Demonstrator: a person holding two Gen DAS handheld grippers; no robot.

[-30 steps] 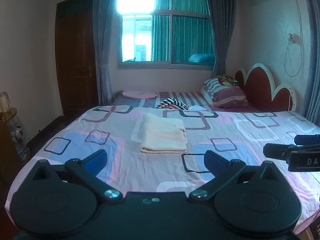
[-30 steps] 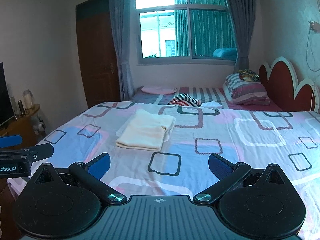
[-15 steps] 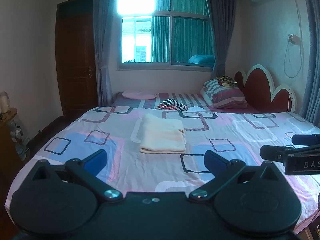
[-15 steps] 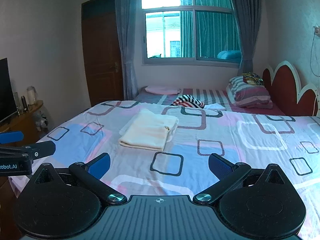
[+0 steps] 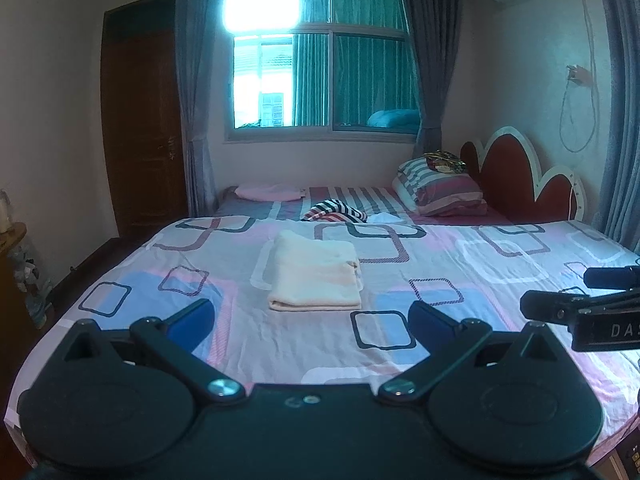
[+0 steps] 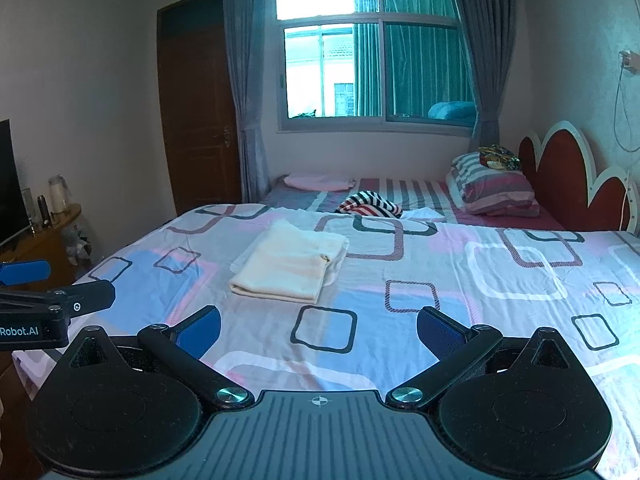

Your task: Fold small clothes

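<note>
A cream garment (image 5: 316,276) lies folded into a neat rectangle on the patterned bedsheet (image 5: 460,264), a short way beyond both grippers; in the right wrist view the same folded garment (image 6: 290,266) sits left of centre. My left gripper (image 5: 312,322) hovers over the near part of the bed, open and holding nothing. My right gripper (image 6: 318,330) is open and empty too, to the right of the left one. A crumpled striped garment (image 5: 336,213) and a small white piece (image 5: 386,218) lie farther back on the bed.
Striped pillows (image 5: 440,188) rest against the red headboard (image 5: 516,176) at the back right. A pink cloth (image 5: 268,192) lies at the far left of the bed. A wooden shelf (image 6: 44,236) with bottles and a dark screen stands left of the bed. Beyond are a window and door.
Both views have shifted slightly, with the right wrist view drifting so the room sits a little more to the right. The folded garment has not moved and both grippers stay open.
</note>
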